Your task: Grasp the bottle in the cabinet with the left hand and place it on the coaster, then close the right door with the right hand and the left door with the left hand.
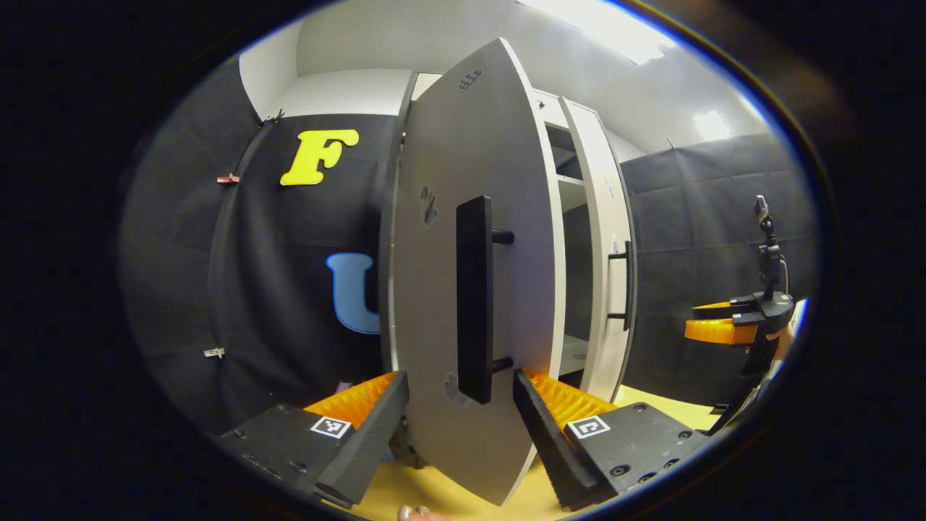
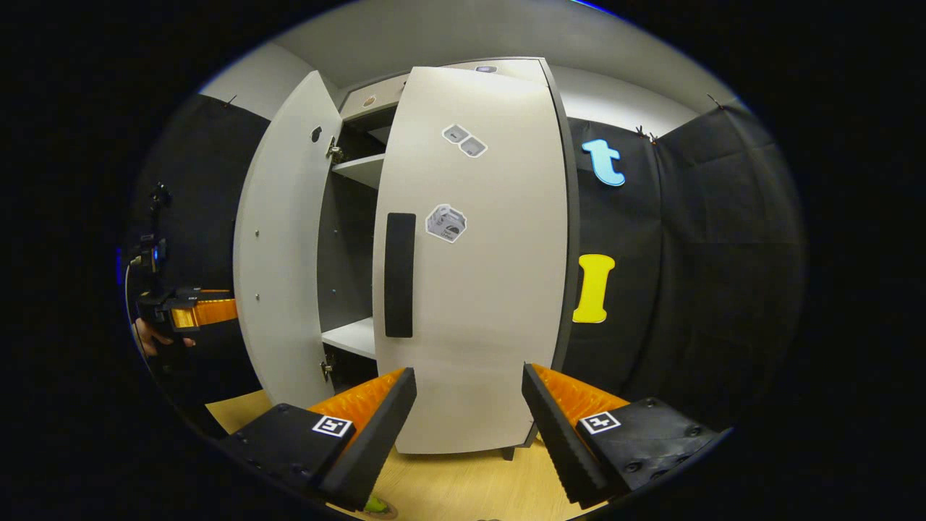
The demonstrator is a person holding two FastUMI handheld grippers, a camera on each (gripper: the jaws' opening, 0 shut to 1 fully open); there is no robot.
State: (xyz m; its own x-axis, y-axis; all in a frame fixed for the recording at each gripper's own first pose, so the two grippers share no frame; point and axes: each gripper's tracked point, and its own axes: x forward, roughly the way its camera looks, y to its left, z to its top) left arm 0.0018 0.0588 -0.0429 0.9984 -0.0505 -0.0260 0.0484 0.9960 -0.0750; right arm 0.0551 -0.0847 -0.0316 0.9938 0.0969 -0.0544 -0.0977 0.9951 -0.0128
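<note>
In the left gripper view, the left tool (image 1: 461,412) shows at the bottom of the frame with its two fingers spread wide, one to each side of the lower edge of the cabinet's left door (image 1: 470,289); nothing is pinched between them, and whether either finger touches the panel cannot be told. That grey door stands ajar and fills the middle of the frame, seen nearly edge-on, with its long black bar handle (image 1: 474,297) running upright just above the gap between the fingers. To the right of it lies the open cabinet interior (image 1: 571,239) with a pale shelf, and next the right door (image 1: 604,246), swung to or nearly so, with its own slim handle. At the far right edge the right tool (image 1: 716,325) hovers well apart from the cabinet. In the right gripper view, the left tool (image 2: 206,311) appears small at the far left edge, held by a hand (image 2: 148,336). Right of it the left door hangs open, then comes the dark cabinet gap with shelves, then the right door facing the camera with stickers on it. The right tool (image 2: 469,416) at bottom centre is open wide and empty. The wooden worktop (image 2: 463,485) spreads beneath. The bottle is hard to make out; a small green thing (image 2: 375,505) sits at the bottom edge.
</note>
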